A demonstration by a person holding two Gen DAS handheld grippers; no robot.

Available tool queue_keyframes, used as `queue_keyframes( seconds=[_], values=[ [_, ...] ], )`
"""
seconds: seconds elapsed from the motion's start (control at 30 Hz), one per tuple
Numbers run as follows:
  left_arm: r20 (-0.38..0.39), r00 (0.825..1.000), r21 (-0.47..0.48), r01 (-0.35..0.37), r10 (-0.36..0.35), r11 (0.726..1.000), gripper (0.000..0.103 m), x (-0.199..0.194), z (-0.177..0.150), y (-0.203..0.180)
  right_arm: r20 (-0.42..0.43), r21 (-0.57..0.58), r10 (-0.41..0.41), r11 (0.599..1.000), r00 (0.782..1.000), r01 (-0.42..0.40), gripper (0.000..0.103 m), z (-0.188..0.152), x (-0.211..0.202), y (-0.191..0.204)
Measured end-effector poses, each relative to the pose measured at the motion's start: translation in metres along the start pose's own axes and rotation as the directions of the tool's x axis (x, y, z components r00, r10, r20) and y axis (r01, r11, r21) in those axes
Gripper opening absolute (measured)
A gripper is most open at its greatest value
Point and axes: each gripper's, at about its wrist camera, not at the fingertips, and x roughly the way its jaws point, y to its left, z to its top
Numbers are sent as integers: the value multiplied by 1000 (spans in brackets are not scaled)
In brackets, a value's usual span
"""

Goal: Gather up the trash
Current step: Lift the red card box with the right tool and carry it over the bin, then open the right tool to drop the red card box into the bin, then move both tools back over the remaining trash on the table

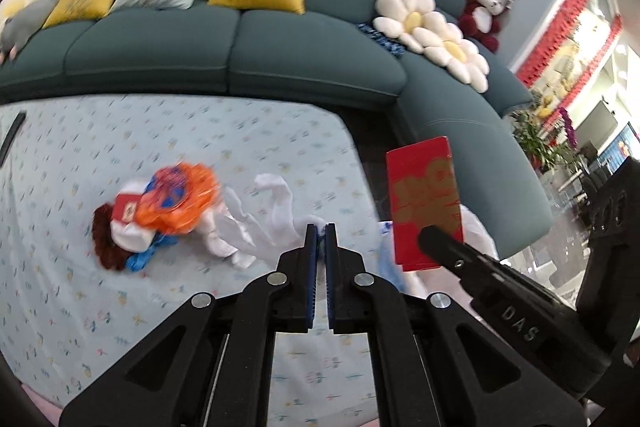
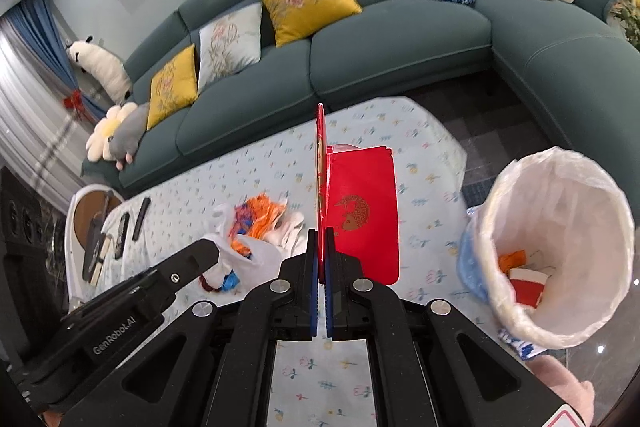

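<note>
My right gripper [image 2: 321,231] is shut on a red envelope with gold print [image 2: 320,163], held upright on edge above the table; it also shows in the left wrist view [image 1: 424,195]. A second red envelope with a gold fish [image 2: 362,211] lies flat on the table just right of it. My left gripper [image 1: 320,227] is shut on the edge of a white plastic bag [image 1: 256,215] [image 2: 256,259] that holds orange and blue wrappers [image 1: 180,199]. A white-lined trash bin [image 2: 560,243] stands at the table's right end with orange and red scraps inside.
The table carries a pale floral cloth [image 1: 120,307]. Dark remotes [image 2: 132,223] lie at its far left end. A teal corner sofa [image 1: 240,43] with cushions and plush toys wraps behind and to the right. A round white side table [image 2: 92,199] stands at the left.
</note>
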Motion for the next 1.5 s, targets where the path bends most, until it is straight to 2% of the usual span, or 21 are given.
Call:
queue_keyframes(
  seconds=[0.4,0.63,0.83,0.9,0.93,1.0,1.03,1.07,1.27,1.4,1.5],
  values=[
    [0,992,152,122,-123,981,3,15,19,-115,99,77,-81,994,992,74,2,16,-57,-77],
    [-43,987,227,163,-157,960,4,39,13,-174,106,158,-147,979,983,129,2,12,-75,-137],
    [-86,982,253,186,-169,949,4,61,7,-207,94,214,-189,963,977,166,3,5,-80,-173],
    [-94,980,256,192,-173,948,6,66,6,-213,88,233,-198,957,976,173,5,4,-80,-184],
    [-97,979,251,197,-178,948,7,68,6,-216,87,239,-202,955,976,176,11,3,-80,-186],
    [-90,981,252,190,-172,949,22,70,7,-219,88,258,-216,948,972,188,14,1,-81,-194],
    [-80,984,253,173,-157,952,38,70,6,-220,86,262,-216,947,973,187,15,0,-80,-195],
    [-69,986,251,161,-148,954,44,69,6,-219,85,266,-219,945,972,190,16,0,-80,-197],
    [-68,991,225,128,-116,966,45,69,4,-207,85,263,-224,945,971,195,23,-3,-79,-193],
    [-66,994,205,98,-86,974,45,65,1,-191,78,236,-220,952,972,196,24,-1,-75,-180],
    [-63,995,187,82,-71,979,45,62,0,-177,74,202,-219,959,973,201,29,-1,-73,-167]
  ],
)
